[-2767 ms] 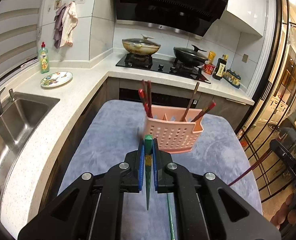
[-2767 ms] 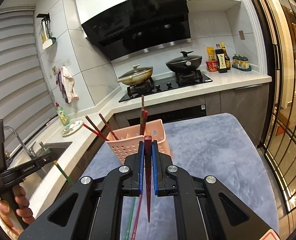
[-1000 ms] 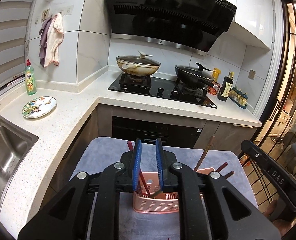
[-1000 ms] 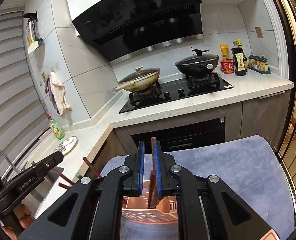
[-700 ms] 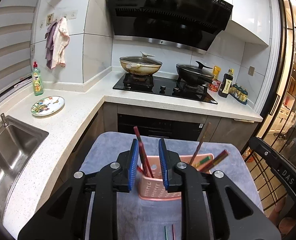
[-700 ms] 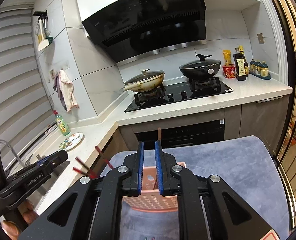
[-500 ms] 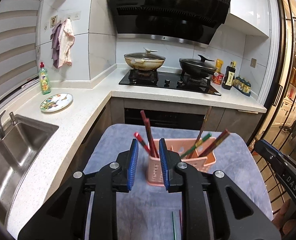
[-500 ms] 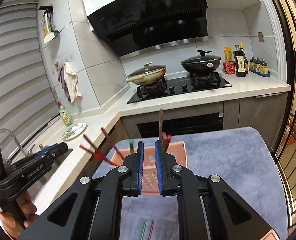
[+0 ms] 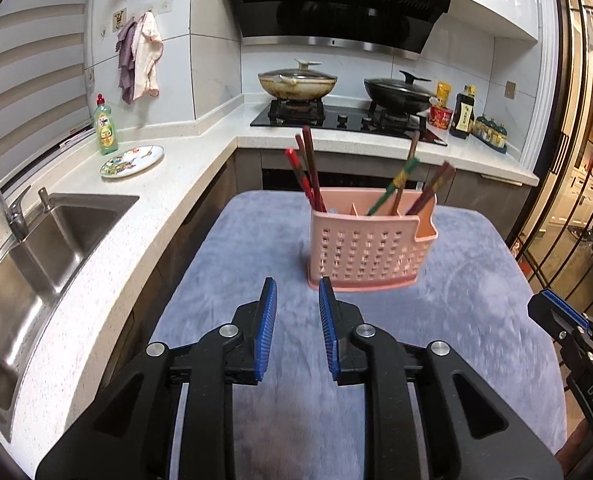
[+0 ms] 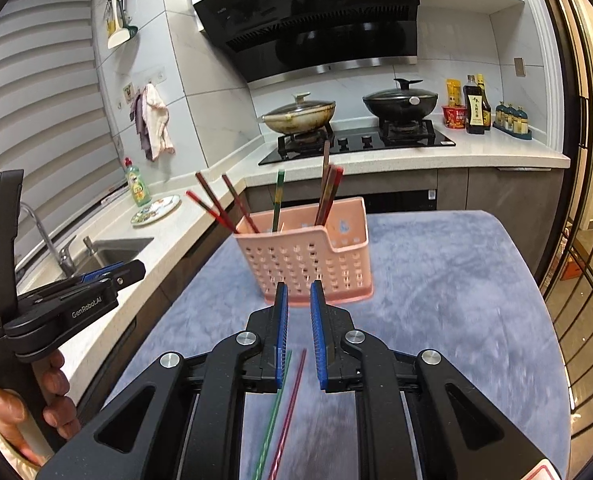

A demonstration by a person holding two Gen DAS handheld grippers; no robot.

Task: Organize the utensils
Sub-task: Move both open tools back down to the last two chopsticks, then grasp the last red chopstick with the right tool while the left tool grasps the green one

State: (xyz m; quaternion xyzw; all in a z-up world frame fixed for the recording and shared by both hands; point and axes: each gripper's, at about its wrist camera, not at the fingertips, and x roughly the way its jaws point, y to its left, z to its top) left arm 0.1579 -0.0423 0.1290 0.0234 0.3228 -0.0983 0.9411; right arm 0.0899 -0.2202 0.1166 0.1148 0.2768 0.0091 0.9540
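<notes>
pink perforated holder [image 9: 366,254] stands upright on the grey-blue cloth [image 9: 256,248] covering the table, toward the far end, near the stove side. inside it: a bunch of dark red chopsticks [image 9: 310,170] leaning left in the left compartment, a green chopstick [image 9: 392,186] with a yellow band tilted in the middle, brown and dark red sticks [image 9: 432,186] leaning right. from the right wrist view the same holder [image 10: 308,256] sits just beyond the fingertips, sticks fanning out left and right.

left gripper [image 9: 296,300] hangs over bare cloth just short of the holder, blue pads parted with a clear gap, nothing between them; its jaws have just been opening. it is empty.

right gripper [image 10: 296,296] is aimed at the holder front, pads parted by a narrow gap, nothing clamped. below and between its fingers two thin sticks lie loose on the cloth side by side: a green chopstick [image 10: 274,408] on the left and a red chopstick [image 10: 290,408] on the right, both running toward the camera, near ends cut off by the frame edge. not touching the pads as far as can be seen.

left gripper body also shows at the left edge of the right wrist view, with a hand [image 10: 36,404] wrapped round its handle.

background: steel sink [image 9: 28,252] at left, patterned plate [image 9: 132,161] and green soap bottle [image 9: 106,126] on the white counter, two lidded pans [image 9: 296,82] on the black hob, cloths [image 9: 142,62] hung on the wall. edges slightly motion blurred.
</notes>
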